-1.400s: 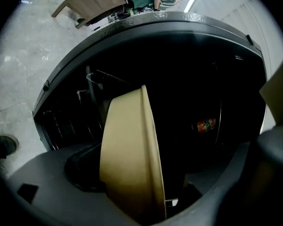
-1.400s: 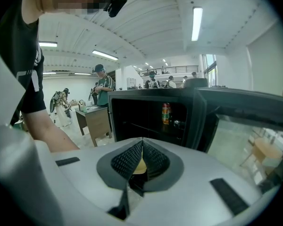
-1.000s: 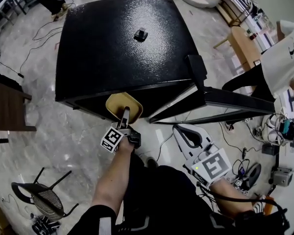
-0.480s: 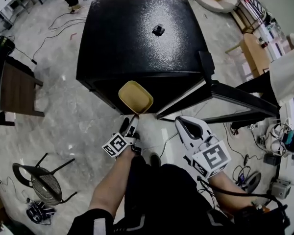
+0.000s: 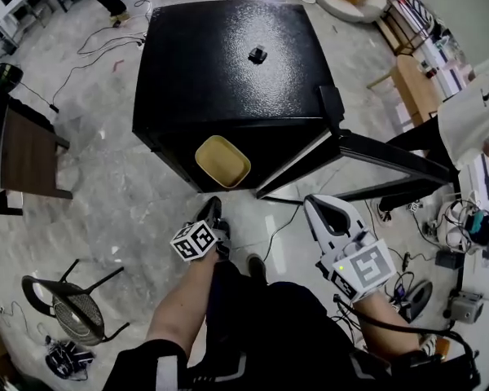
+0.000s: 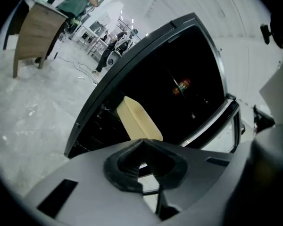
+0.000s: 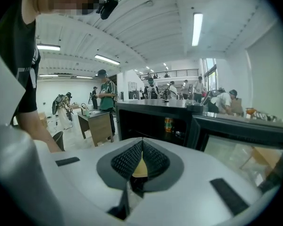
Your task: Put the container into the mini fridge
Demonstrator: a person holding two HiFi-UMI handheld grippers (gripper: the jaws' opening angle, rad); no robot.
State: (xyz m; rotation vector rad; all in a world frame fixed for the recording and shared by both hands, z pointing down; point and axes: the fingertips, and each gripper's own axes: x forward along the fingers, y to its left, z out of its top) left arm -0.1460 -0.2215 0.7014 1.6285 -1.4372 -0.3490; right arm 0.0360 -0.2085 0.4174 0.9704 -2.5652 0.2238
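The beige container (image 5: 222,160) rests in the open front of the black mini fridge (image 5: 228,63), its rim sticking out past the edge. In the left gripper view the container (image 6: 137,120) lies on a shelf just beyond my jaws. My left gripper (image 5: 213,207) hangs a short way in front of it, shut and holding nothing (image 6: 142,141). The fridge door (image 5: 375,163) stands swung open to the right. My right gripper (image 5: 317,203) floats below the door, shut and empty (image 7: 141,142). A can (image 7: 168,124) stands inside the fridge.
A small black object (image 5: 257,54) sits on the fridge top. A wooden table (image 5: 24,157) is at the left and a black chair (image 5: 69,316) at the lower left. Cables run over the floor (image 5: 106,194). A person (image 5: 473,112) stands at the right near a wooden bench (image 5: 411,76).
My left gripper let go of the container, drew back toward me and closed its jaws. The container stays at the fridge opening. The right gripper barely moved.
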